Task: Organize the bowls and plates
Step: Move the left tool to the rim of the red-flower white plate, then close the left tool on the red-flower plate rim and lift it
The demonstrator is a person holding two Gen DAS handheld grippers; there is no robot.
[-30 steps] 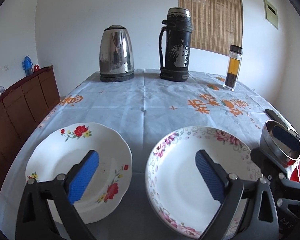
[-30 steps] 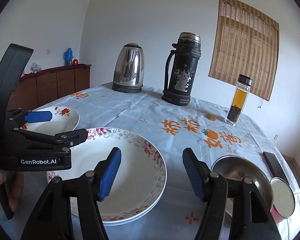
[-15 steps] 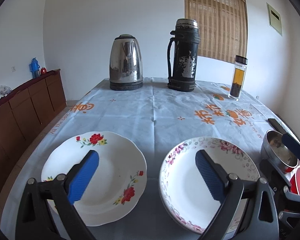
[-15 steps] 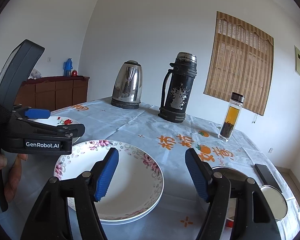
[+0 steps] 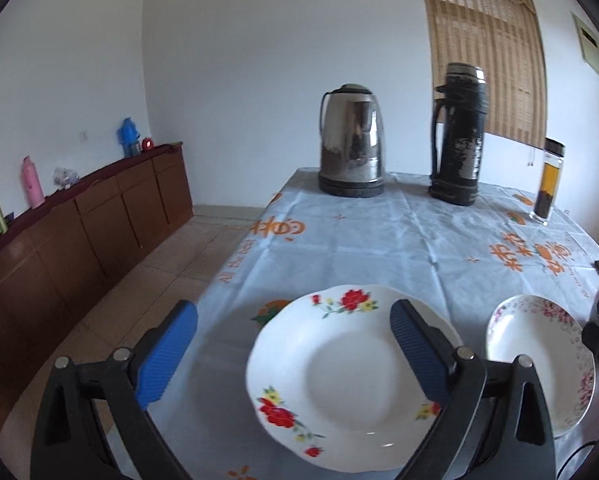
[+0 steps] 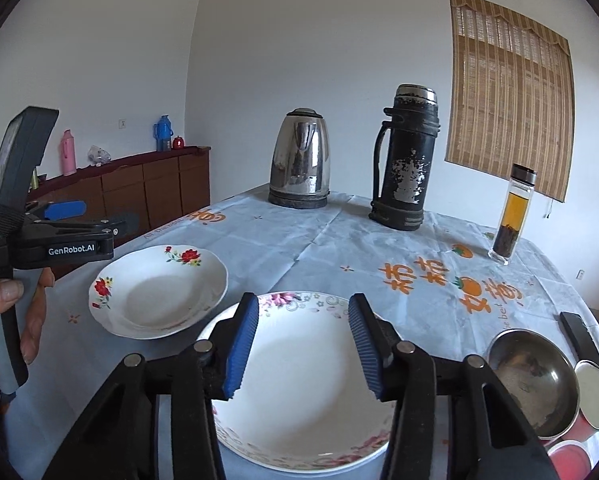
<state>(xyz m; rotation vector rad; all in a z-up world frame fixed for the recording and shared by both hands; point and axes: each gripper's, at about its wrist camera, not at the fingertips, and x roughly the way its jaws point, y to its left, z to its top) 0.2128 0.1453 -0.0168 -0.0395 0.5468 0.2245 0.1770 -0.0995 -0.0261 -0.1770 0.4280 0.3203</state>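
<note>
Left gripper (image 5: pixel 293 344): fingers wide apart, empty, lower centre of the left wrist view, above the rose plate; a clumsy descent could knock the rim.
Rose plate (image 6: pixel 159 290): centre-left of the right wrist view, flat on the tablecloth (image 6: pixel 339 240), near its left edge; a push that way could send it off the table.
Right gripper (image 6: pixel 303 344): jaws closing, nothing between them yet, over the pink-rimmed plate.
Pink-rimmed plate (image 6: pixel 307 384): lower centre, just beside the rose plate; glazed and likely to slip from a shallow pinch.
Steel bowl (image 6: pixel 533 380): lower right, near the plate; a careless swing could strike it.
</note>
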